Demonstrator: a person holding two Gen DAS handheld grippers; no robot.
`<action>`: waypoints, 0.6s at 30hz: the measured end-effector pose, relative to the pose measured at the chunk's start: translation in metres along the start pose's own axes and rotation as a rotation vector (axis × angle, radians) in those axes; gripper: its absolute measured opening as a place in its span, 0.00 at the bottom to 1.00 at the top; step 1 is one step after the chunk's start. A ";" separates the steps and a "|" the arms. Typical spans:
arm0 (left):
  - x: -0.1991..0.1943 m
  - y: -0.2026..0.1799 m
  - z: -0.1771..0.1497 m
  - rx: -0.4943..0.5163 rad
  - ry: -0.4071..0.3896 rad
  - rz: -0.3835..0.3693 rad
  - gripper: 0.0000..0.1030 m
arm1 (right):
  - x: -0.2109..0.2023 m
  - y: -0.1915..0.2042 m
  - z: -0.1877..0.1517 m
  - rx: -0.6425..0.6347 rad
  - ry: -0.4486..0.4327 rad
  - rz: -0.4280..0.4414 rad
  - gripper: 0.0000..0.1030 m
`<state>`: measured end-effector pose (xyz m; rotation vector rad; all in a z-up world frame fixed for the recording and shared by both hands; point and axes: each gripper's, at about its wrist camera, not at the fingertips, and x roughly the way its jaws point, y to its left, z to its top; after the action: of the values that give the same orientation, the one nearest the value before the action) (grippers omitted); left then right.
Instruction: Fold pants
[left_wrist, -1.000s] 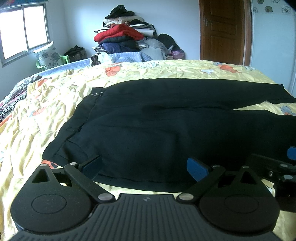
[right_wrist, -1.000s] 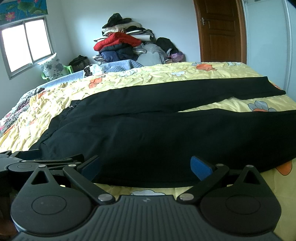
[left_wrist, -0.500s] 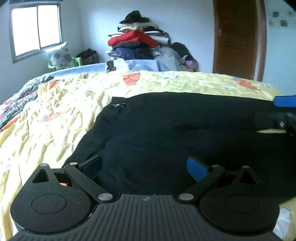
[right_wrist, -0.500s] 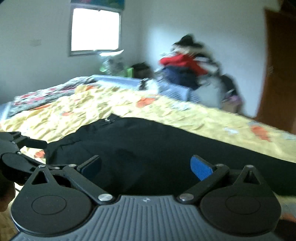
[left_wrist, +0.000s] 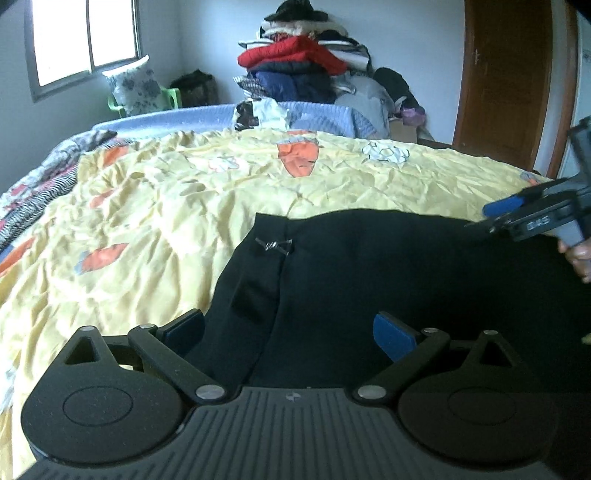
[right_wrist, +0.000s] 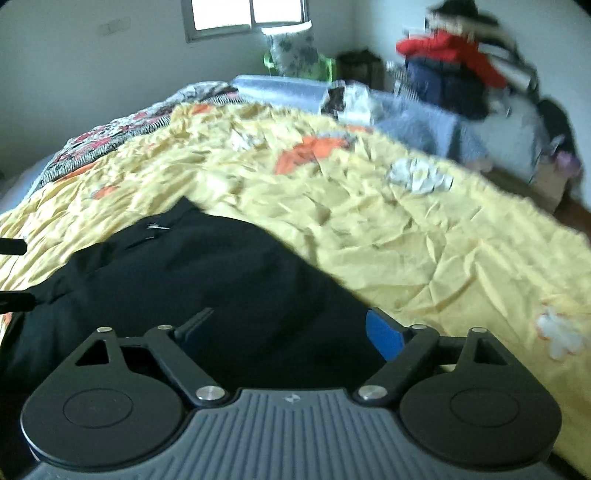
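- Left wrist view is showing the black pants (left_wrist: 388, 280) lying flat on the yellow floral bedspread (left_wrist: 147, 229), waistband end nearest this camera, a small metal clasp (left_wrist: 272, 245) sitting near the top edge of the waist.
- Right wrist view is blurring, but the same pants (right_wrist: 207, 273) are reading as one dark spread running off the lower left, with open bedspread (right_wrist: 424, 236) beyond their far edge.
- No fold line, doubled layer or stacked edge is showing in either view; judging from this, the folding is not begun and every fold is left to do. The leg ends are out of frame, so how they lie cannot be told.
- Left gripper (left_wrist: 290, 330) is hanging low over the waist area, jaws spread wide with cloth visible between them, nothing pinched.
- Right gripper (right_wrist: 291, 330) is sitting over the far side of the pants, jaws likewise spread and gripping nothing. From the left wrist view it (left_wrist: 495, 216) is coming in at the right edge over the fabric, a hand (left_wrist: 578, 254) on its handle; contact with the cloth cannot be told.
- Likely step in hand: positioning both grippers for a first grasp at the waist and seat, probably to bring one leg over the other.
- Further out: a heap of clothes (left_wrist: 303, 66) against the far wall, a window (left_wrist: 85, 37) on the left, a brown door (left_wrist: 509, 77) on the right.
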<state>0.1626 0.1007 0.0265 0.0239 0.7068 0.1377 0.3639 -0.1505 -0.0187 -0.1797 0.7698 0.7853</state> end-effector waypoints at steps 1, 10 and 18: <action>0.008 -0.002 0.005 0.001 0.007 -0.005 0.97 | 0.010 -0.009 0.003 0.003 0.018 0.007 0.85; 0.087 -0.017 0.068 0.020 0.038 -0.014 0.97 | 0.029 -0.016 -0.003 -0.127 0.107 0.127 0.07; 0.152 -0.005 0.102 -0.317 0.218 -0.238 0.96 | -0.021 0.110 -0.065 -0.742 0.013 -0.209 0.04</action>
<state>0.3439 0.1184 0.0060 -0.3823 0.8926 0.0223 0.2415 -0.1119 -0.0373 -0.9164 0.4313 0.8400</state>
